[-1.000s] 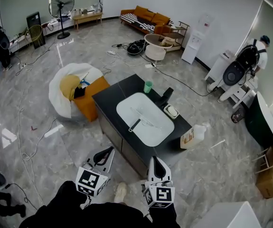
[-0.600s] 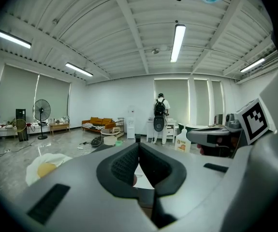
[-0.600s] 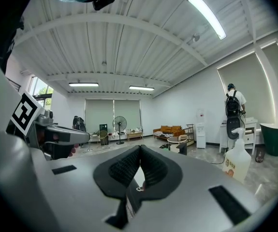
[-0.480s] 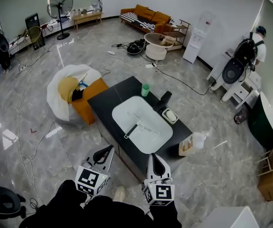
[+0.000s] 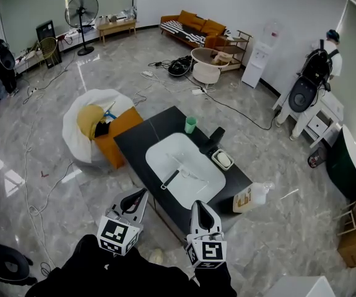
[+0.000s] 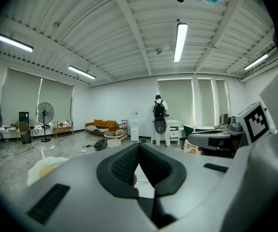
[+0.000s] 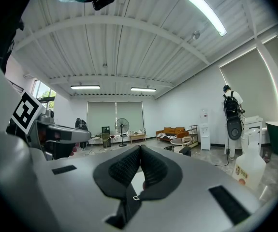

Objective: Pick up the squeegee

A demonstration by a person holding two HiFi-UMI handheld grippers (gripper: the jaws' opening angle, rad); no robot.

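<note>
The squeegee [image 5: 172, 178] lies in the white basin [image 5: 196, 187] of the black counter [image 5: 134, 142], its black handle pointing toward me. Both grippers hover short of the counter's near edge, apart from the squeegee. In the head view my left gripper [image 5: 142, 193] is at lower left and my right gripper [image 5: 198, 205] at lower centre. In the left gripper view the left gripper [image 6: 139, 145] has its pads together with nothing between them. The right gripper [image 7: 139, 148] is shut and empty too. Neither gripper view shows the squeegee.
On the counter stand a green cup [image 5: 191, 125], a black faucet [image 5: 215, 135] and a soap dish [image 5: 222, 159]. A plastic jug [image 5: 252, 195] sits by its right corner. An orange box [image 5: 121, 135] and white beanbag [image 5: 88, 113] are at left. Cables cross the floor. A person [image 5: 322, 54] stands far right.
The counter and basin have drawn closer to both grippers, which keep their places in the view and stay shut. The person at far right has shifted a little.
</note>
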